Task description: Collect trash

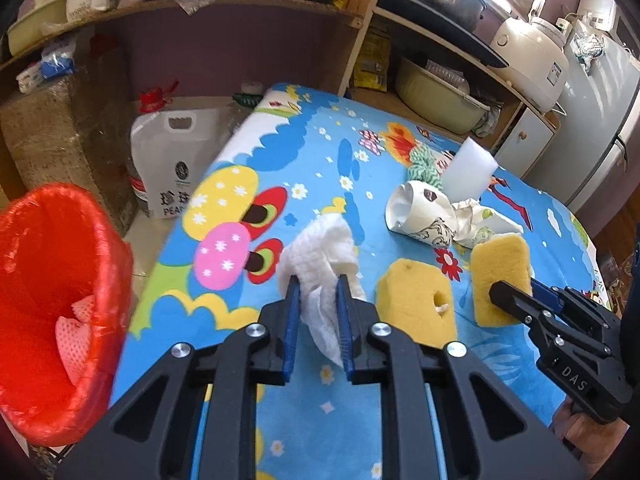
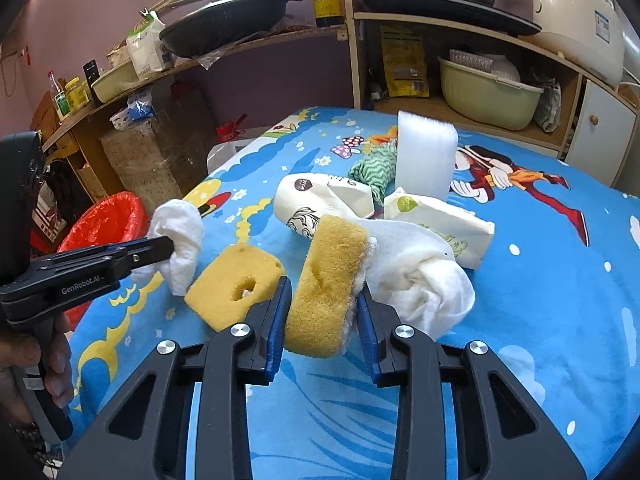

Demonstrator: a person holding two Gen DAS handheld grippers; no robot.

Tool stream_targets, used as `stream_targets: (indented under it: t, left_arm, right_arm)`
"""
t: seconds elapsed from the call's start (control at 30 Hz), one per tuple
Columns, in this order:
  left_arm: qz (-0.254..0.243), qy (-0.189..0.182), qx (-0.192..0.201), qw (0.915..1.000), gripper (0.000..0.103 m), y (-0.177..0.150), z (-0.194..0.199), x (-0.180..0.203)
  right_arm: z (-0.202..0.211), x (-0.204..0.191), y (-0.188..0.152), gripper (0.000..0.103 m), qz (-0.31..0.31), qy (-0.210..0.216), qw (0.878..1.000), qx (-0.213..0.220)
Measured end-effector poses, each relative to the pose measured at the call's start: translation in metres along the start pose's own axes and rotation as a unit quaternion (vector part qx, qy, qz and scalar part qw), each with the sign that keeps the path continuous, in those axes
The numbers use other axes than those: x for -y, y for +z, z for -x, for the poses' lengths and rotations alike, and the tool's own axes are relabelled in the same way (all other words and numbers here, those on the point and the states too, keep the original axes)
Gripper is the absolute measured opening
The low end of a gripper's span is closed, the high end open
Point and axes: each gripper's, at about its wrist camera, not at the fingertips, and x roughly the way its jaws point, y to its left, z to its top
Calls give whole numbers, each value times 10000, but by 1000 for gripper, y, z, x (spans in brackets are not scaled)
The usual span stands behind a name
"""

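My left gripper [image 1: 318,282] is shut on a crumpled white tissue [image 1: 316,248] just above the blue cartoon tablecloth [image 1: 304,140]. In the right wrist view that left gripper [image 2: 170,250] holds the tissue [image 2: 182,236] at the left. My right gripper [image 2: 324,288] is shut on a yellow sponge [image 2: 332,256], tilted on end; in the left wrist view the right gripper [image 1: 506,294] grips this sponge [image 1: 500,264]. A second yellow sponge with a hole [image 2: 236,284] lies between them. A bin with a red liner [image 1: 60,280] stands left of the table and holds pink netting.
On the cloth lie a crushed paper cup [image 2: 316,200], a paper packet [image 2: 440,220], a wadded white cloth [image 2: 420,280], a green-white rag [image 2: 368,172] and an upright white foam block [image 2: 426,156]. Shelves with pans and a basin [image 2: 488,96] stand behind. A jug [image 1: 172,160] sits on the floor.
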Motion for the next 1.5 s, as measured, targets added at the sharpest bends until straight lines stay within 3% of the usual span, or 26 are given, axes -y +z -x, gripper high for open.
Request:
stream_targets:
  t: [0.67, 1.13, 1.5]
  left_arm:
    - [178, 454, 586, 9971, 17, -5, 72, -36]
    - [706, 767, 886, 9906, 17, -13, 119, -106]
    - [935, 811, 933, 9879, 17, -23, 131, -139]
  right_arm:
    - [22, -36, 12, 31, 195, -162, 9993, 264]
    - [18, -89, 29, 31, 544, 61, 9980, 322]
    - [15, -121, 33, 31, 782, 124, 9964, 297]
